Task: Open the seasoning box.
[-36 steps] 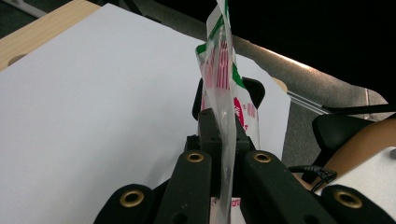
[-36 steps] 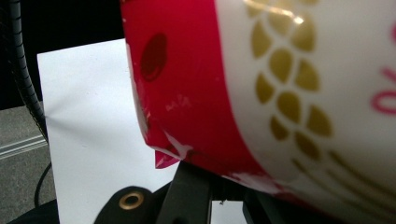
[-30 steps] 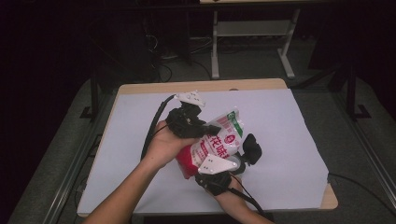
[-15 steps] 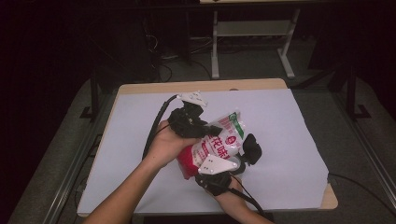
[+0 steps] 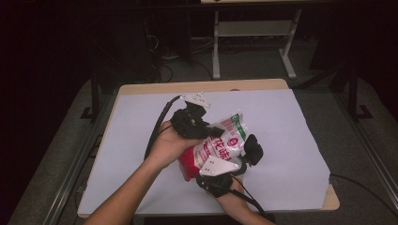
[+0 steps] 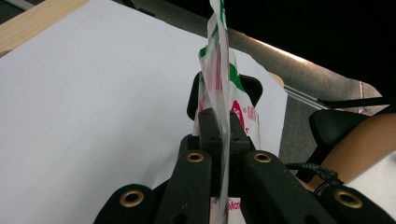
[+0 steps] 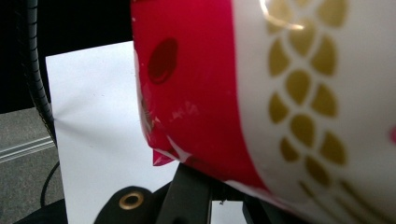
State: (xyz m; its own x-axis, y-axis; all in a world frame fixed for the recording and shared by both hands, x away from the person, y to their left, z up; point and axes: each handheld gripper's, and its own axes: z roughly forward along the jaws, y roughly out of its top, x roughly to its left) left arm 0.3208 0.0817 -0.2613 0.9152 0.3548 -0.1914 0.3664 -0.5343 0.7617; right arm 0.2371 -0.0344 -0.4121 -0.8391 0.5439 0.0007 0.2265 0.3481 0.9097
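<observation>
snack bag (image 5: 220,145) sealed, clamped between both jaws.

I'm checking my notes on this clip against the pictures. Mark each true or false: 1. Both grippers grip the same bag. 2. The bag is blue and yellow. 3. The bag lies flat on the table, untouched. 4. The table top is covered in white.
1. True: the left gripper pinches the bag's thin edge, and the right gripper is clamped on its red end.
2. False: it is red and white with green print.
3. False: it is held between the two grippers, above the table.
4. True.
</observation>
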